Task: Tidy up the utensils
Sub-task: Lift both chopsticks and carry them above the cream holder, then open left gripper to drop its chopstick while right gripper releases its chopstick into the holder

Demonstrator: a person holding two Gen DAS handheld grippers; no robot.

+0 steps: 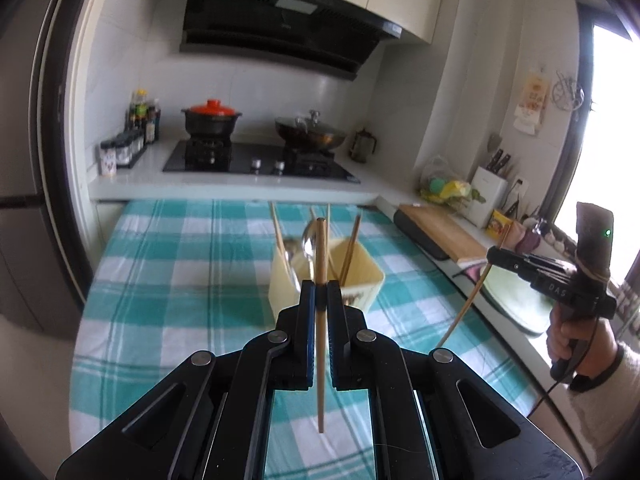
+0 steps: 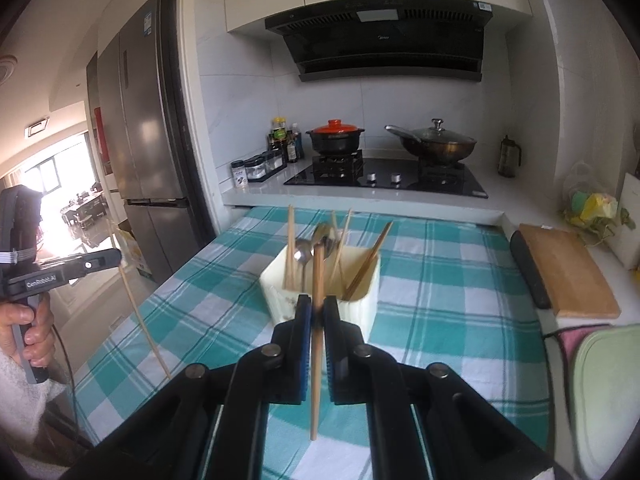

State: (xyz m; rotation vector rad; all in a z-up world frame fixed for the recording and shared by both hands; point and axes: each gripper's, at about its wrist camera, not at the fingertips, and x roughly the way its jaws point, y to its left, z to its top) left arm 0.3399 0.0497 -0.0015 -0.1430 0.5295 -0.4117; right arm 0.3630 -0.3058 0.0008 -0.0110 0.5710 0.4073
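Observation:
A cream utensil holder [image 1: 352,280] [image 2: 360,280] stands on the teal checked tablecloth [image 1: 180,280] and holds several chopsticks and spoons. My left gripper [image 1: 320,286] is shut on a wooden chopstick [image 1: 321,360], held upright above the cloth in front of the holder. My right gripper [image 2: 317,302] is shut on another wooden chopstick [image 2: 316,380], also upright in front of the holder. The right gripper also shows in the left wrist view [image 1: 494,256] with its chopstick [image 1: 464,308]; the left gripper shows in the right wrist view [image 2: 114,258] with its chopstick [image 2: 140,316].
Behind the table is a counter with a gas hob [image 2: 384,176], a red-lidded pot [image 2: 335,138] and a lidded wok [image 2: 434,142]. A wooden cutting board [image 2: 568,268] and a green board [image 2: 608,392] lie on the right. A fridge [image 2: 144,140] stands left.

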